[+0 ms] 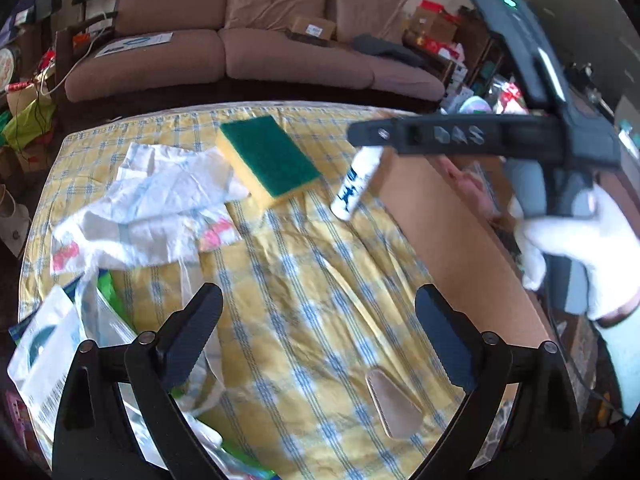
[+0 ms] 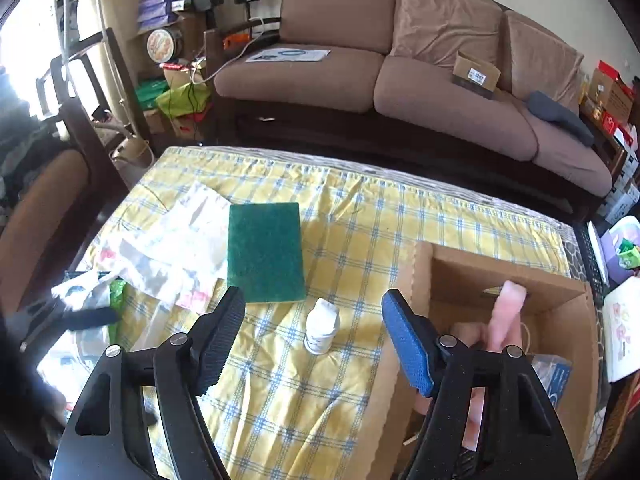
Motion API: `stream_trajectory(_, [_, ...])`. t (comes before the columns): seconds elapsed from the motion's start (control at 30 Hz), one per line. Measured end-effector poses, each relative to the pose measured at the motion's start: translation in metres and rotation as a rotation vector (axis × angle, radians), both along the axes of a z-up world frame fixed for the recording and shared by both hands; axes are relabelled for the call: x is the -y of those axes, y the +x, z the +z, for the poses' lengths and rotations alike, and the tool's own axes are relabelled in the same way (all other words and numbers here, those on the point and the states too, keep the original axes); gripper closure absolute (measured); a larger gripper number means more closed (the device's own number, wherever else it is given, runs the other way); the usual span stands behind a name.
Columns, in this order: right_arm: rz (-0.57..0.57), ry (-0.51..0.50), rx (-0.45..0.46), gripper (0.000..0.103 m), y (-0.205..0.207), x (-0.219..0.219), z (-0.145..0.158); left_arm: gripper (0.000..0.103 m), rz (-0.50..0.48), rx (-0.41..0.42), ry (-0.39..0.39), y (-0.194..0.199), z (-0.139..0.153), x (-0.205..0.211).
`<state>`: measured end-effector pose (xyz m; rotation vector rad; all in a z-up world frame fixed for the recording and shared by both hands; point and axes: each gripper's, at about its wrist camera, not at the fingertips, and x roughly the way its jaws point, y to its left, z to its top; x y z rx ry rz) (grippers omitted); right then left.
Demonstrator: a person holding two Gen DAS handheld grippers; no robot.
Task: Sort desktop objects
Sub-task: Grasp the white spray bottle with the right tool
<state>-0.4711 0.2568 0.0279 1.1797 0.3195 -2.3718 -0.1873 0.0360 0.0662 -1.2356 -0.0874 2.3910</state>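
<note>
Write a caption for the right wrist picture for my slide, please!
Open right gripper hovers over a small white bottle between a green sponge and a cardboard box.

A table covered by a yellow-and-blue checked cloth (image 2: 400, 216). On it: a green-topped sponge (image 2: 264, 252) at centre, crumpled plastic bags (image 2: 176, 248) to its left, a small white bottle (image 2: 322, 330) nearer, and an open cardboard box (image 2: 516, 280) at right.

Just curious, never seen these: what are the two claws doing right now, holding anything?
Left gripper: open, holding nothing.
Right gripper: open, empty; small white bottle stands on the table beyond it.
</note>
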Motion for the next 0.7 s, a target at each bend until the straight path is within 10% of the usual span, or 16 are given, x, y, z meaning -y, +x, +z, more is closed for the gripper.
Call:
stream_trajectory(0.1, [-0.023,-0.005,0.036,0.037,-0.007,-0.001,-0.018,0.01,-0.036,0.007,-0.021,0.026,-0.009,-0.018])
stream_trajectory(0.23, [-0.054,-0.019,0.115,0.081,-0.019,0.001,-0.032,0.01,-0.037,-0.006,-0.017,0.03,-0.009,-0.028])
stream_trajectory(0.7, [0.051,-0.222,0.154,0.082,0.029,-0.032,0.032,0.01,-0.039,-0.281,-0.094,-0.025,0.013,-0.057])
